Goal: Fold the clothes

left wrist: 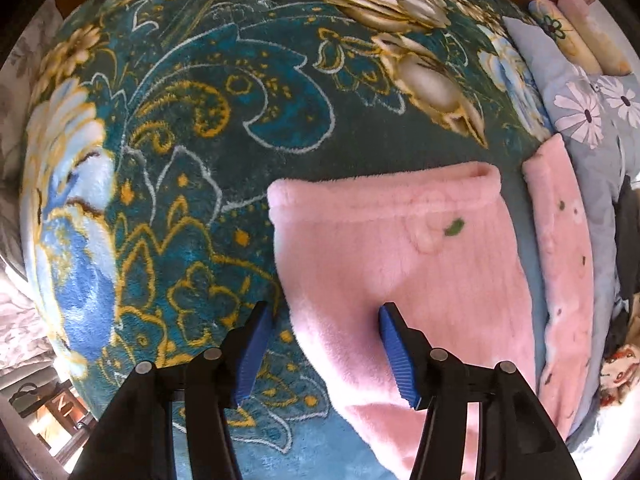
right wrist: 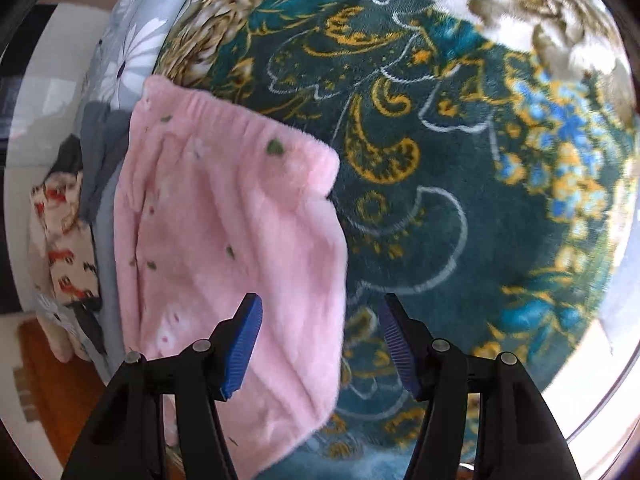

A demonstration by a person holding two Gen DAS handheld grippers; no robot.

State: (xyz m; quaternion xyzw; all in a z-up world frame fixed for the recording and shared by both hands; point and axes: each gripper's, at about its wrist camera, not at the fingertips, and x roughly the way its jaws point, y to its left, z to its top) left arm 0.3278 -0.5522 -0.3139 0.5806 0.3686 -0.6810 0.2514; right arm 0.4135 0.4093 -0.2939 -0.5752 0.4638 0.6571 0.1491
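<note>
Left tool (left wrist: 322,354) and right tool (right wrist: 320,350) both apart, holding nothing; pink pants (left wrist: 400,264) lie partly folded on blanket (left wrist: 200,120), more folds left.

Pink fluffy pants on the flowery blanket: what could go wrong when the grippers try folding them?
1. Both the left gripper and right gripper are open, each straddling an edge of the pink pants, so a pinch might also catch the plush blanket.
2. The thick fleece may slip out or bunch up, leaving a crooked fold.
</note>
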